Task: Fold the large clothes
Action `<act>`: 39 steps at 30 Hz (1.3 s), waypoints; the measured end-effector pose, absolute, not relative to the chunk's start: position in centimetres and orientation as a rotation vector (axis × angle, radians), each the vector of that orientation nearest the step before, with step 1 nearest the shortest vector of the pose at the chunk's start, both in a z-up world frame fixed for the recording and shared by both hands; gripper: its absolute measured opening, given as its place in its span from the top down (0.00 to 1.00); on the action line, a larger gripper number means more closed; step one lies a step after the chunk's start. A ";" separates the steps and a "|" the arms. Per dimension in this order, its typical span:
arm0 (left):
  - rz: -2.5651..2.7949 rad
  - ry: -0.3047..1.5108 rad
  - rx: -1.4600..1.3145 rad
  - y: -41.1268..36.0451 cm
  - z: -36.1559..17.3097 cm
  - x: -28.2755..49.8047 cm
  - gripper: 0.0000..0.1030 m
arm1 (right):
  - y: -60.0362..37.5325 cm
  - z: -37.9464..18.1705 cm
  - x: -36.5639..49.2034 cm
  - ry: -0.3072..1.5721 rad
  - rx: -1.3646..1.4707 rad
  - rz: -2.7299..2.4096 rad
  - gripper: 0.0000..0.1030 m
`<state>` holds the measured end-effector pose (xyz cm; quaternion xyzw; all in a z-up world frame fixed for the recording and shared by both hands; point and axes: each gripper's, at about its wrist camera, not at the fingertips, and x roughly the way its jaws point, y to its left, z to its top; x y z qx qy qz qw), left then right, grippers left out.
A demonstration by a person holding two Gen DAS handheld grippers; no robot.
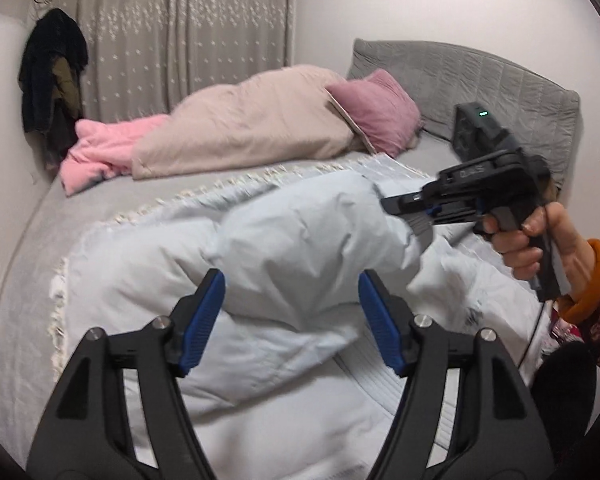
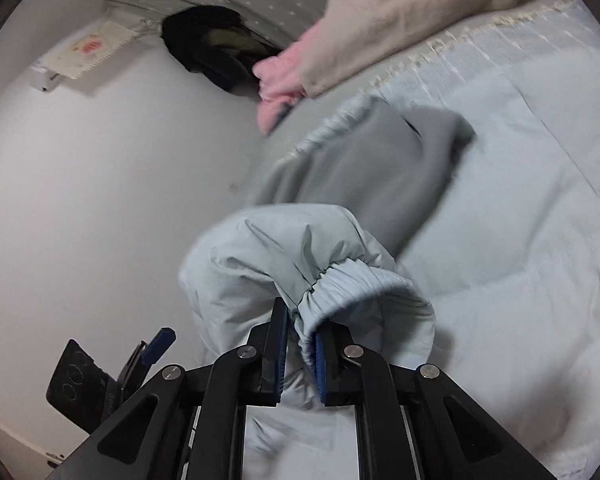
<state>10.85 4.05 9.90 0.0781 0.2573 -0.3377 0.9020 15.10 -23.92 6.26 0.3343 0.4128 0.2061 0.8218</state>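
Two grippers are showing: the left gripper [image 1: 292, 320] and the right gripper [image 2: 302, 344]. One pale blue jacket [image 1: 300, 240] is lying out (one pink pillow [image 1: 380, 106] behind).

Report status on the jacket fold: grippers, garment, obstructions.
Right gripper shut on the light blue puffer jacket's elastic sleeve cuff. Left gripper open, empty, above the jacket. Beige duvet lies apart; nothing blocking.
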 end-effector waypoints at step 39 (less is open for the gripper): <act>-0.560 0.738 0.152 -5.5 9.1 16.5 0.18 | -63.0 6.7 5.8 0.780 0.643 -0.691 0.25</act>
